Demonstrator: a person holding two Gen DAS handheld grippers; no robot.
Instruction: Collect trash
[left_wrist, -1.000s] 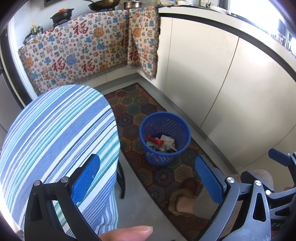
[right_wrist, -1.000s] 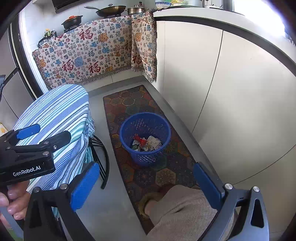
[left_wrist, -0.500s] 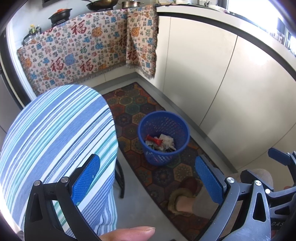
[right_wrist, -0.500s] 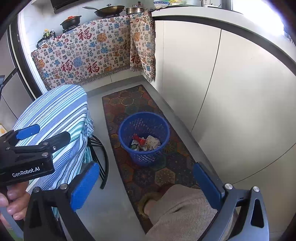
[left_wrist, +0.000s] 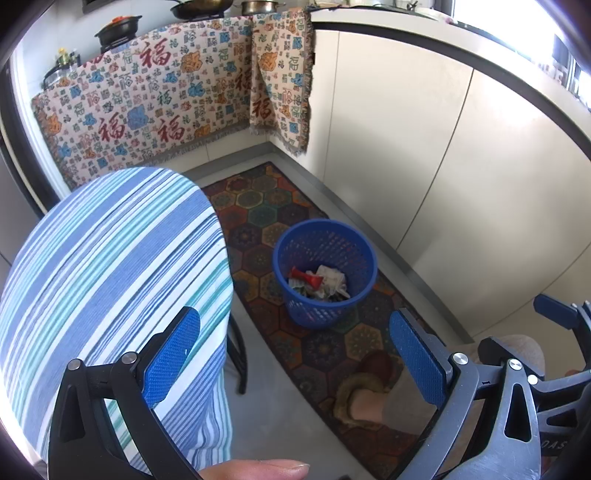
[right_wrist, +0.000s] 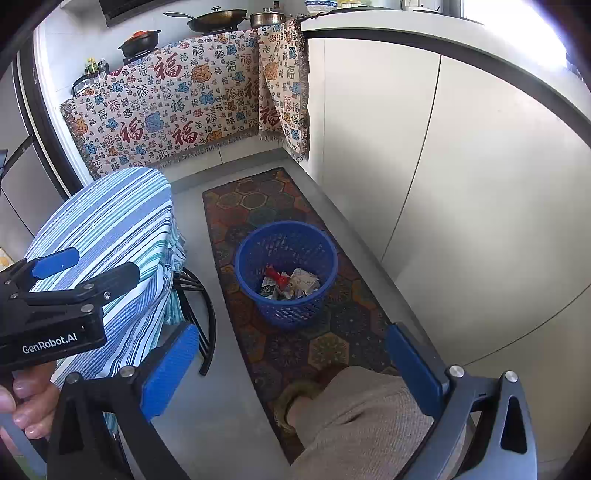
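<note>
At far left, the striped cloth (left_wrist: 110, 266) covered a round tabletop, its surface bare of trash in both views. The left hand-held gripper (left_wrist: 295, 354) hung above the cloth's edge and the floor, jaws spread wide with nothing between the blue pads (left_wrist: 171, 354); a fingertip (left_wrist: 255, 469) showed at the bottom edge of the left wrist view. In the right wrist view the same gripper body sat over the cloth at left, held by a hand (right_wrist: 26, 402). Right of the tabletop, a patterned rug (right_wrist: 258, 199) ran along the floor, and the blue basket (right_wrist: 286, 273) stood upright on it. The trash (right_wrist: 291, 282), crumpled paper and a red piece, lay inside the basket at its bottom. The right hand-held gripper (right_wrist: 291, 369) was also fully open and empty, above a trouser leg (right_wrist: 354, 417) and slippered foot on the rug. White cabinets (right_wrist: 461, 166) lined the right side.
</note>
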